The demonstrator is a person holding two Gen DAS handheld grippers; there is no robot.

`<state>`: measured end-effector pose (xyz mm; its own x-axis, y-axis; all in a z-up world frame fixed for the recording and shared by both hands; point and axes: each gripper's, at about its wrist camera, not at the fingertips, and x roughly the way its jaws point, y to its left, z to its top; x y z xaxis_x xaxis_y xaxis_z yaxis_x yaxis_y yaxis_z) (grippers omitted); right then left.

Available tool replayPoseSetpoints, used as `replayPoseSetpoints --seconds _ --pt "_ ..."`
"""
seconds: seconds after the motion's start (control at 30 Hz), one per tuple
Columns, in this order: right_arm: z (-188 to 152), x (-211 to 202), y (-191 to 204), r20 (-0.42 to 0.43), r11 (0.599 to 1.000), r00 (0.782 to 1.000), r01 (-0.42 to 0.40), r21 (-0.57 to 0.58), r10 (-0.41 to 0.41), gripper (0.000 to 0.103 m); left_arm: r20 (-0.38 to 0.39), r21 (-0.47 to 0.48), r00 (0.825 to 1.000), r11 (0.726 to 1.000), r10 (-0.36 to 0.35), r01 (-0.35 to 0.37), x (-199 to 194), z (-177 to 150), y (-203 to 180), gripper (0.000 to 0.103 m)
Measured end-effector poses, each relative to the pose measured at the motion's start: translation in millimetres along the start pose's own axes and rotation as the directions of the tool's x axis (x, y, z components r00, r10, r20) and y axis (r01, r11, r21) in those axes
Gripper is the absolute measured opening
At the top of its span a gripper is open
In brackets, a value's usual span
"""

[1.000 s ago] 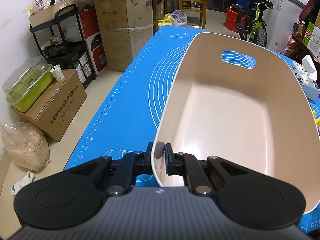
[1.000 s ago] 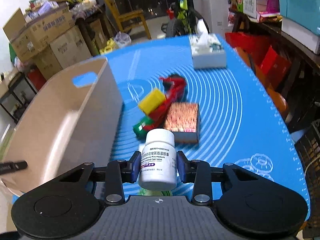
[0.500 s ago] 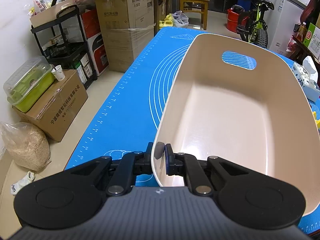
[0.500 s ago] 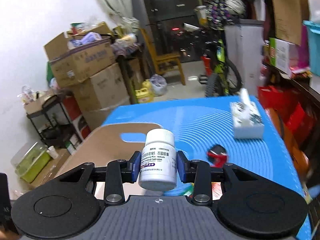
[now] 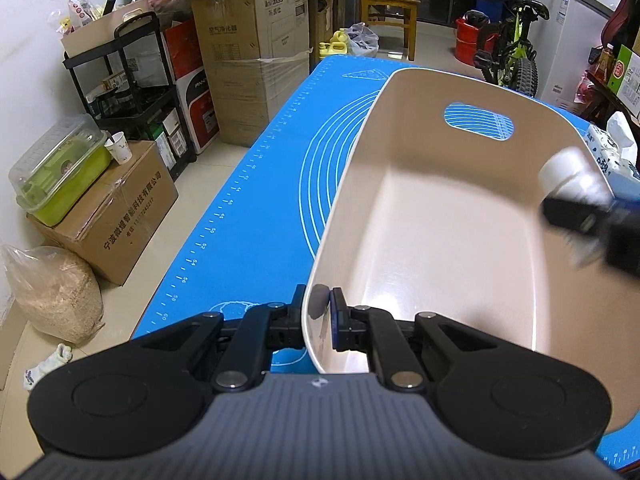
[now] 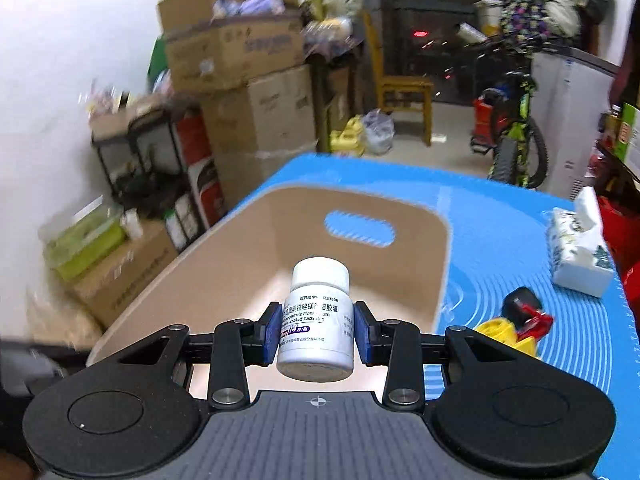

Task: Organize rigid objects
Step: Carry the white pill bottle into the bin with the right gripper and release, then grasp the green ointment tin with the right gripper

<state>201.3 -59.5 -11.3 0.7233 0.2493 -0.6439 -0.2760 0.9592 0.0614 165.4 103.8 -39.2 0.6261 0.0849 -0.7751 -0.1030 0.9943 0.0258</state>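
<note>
Reading "Magnesium": white bottle [image 6: 316,322] label

Cardboard boxes [image 5: 256,36], a wooden chair [image 5: 390,4] and a bicycle [image 5: 508,52] crowd the room.

On the bottle [image 6: 316,320] I'm holding I can read Chinese print, "Magnesium", "Capsules" and a large "14". Along the left edge of the blue mat [image 5: 256,216] I see ruler figures such as 50, 52, 54, 56, 58, 60. The near-left carton [image 5: 120,216] carries Chinese characters and a long number, partly legible. A far stacked box [image 5: 256,28] reads "空气净化器".
</note>
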Motion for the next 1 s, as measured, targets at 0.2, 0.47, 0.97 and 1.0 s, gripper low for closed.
replayPoseSetpoints --seconds 0.2,0.47,0.97,1.0 --pt "-11 18 13 -0.097 0.999 0.995 0.0 -0.045 -0.004 0.045 0.0 -0.004 1.0 1.0 -0.002 0.002 0 0 1 0.013" --pt "-10 10 3 -0.102 1.0 0.995 -0.021 0.006 0.021 0.055 0.002 -0.003 1.0 1.0 0.005 -0.005 0 1 2 0.014" --pt "-20 -74 -68 0.046 0.984 0.996 0.066 0.166 -0.074 0.086 0.015 0.016 1.0 1.0 0.024 -0.024 3 -1 -2 0.015" --pt "-24 -75 -73 0.033 0.981 0.996 0.077 0.175 -0.084 0.088 0.016 0.018 1.0 1.0 0.025 -0.025 3 -2 -3 0.015"
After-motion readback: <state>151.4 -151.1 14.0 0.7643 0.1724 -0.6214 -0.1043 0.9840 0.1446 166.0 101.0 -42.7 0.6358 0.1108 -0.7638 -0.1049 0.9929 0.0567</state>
